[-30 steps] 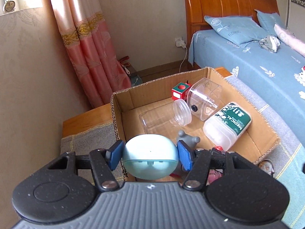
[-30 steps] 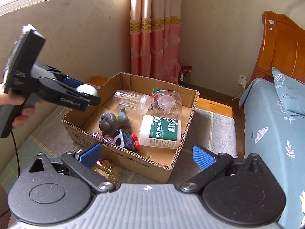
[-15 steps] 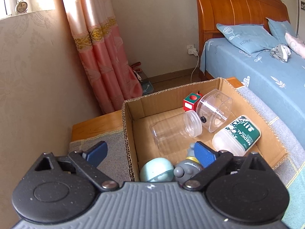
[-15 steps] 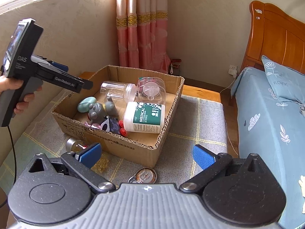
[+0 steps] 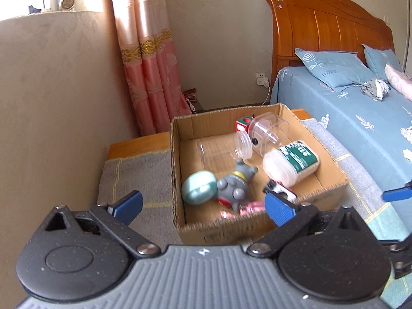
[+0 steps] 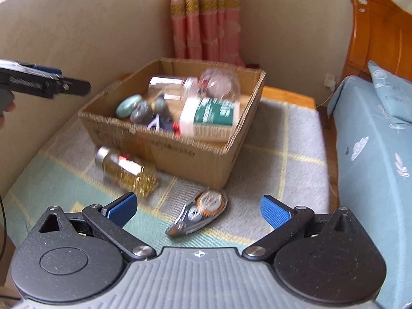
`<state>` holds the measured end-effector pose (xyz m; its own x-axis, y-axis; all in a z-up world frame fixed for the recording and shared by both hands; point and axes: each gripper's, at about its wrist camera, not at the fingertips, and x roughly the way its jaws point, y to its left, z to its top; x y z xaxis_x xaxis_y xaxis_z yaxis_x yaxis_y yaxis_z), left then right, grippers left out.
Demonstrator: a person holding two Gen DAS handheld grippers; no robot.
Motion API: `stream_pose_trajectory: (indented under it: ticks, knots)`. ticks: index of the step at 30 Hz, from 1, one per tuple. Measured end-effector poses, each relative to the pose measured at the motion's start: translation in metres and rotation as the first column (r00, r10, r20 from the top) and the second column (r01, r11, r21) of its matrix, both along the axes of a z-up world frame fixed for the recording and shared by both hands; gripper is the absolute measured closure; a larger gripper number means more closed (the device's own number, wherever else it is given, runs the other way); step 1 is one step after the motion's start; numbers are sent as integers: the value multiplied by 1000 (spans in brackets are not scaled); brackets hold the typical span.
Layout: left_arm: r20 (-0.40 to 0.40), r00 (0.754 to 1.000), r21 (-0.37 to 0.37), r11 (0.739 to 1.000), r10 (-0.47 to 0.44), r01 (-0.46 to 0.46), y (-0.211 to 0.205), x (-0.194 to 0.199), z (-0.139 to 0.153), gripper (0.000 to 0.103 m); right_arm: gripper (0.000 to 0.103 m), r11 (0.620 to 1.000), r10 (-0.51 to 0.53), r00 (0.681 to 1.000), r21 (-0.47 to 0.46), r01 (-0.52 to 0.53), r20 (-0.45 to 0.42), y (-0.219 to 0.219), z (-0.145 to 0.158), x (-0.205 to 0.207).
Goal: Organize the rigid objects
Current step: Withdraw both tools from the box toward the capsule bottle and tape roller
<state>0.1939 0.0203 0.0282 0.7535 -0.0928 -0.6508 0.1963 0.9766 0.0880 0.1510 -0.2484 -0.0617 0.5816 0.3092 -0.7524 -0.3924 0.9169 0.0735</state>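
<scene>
- Step in hand, as I judged it: drop-off done, next pick starting. Cardboard box (image 6: pixel 195 154) on the blanket (image 6: pixel 296 141) held the jars, white medical tub (image 5: pixel 291 162), grey figurine (image 5: pixel 234 185) and pale-blue oval case (image 5: pixel 198 189).
- Left gripper (image 5: pixel 203 207) hung short of the box's near wall; jaws had just been opening, now wide, nothing between them. The case lay inside, touching the figurine.
- Right gripper (image 6: pixel 198 208) pointed down at the blanket, jaws wide and empty.
- Still outside the box: glitter bottle (image 6: pixel 126 167) and correction-tape dispenser (image 6: pixel 198 213), the latter nearly between the right fingers. Next move probably calls for lowering and closing across its narrow body.
</scene>
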Motion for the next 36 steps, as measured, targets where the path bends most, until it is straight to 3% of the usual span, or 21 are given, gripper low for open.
stream_pose_trajectory:
  ticks: [7,11,14,28,36]
  knots:
    - [-23,998,-64,996,55,-57,2,-40,-21,2,0,997,73,992,8,-72,-100,3,-50,3]
    - [-45,995,-92,992,84,-88,5,-48,-30,2,0,989,141,989,-32,-142,-41,3,-54,-4]
    - [-48,994,-104,989,103,-107,8,-51,-33,2,0,963,248,969,-109,-246,10,7,-58,-7]
    - [-62,995,-154,985,74,-83,6,-55,-37,2,0,887,454,891,-95,-453,-9,12,-59,48]
    - [-79,994,-162,983,71,-83,9,-56,-44,2,0,874,470,881,-114,-473,-56,23,-56,41]
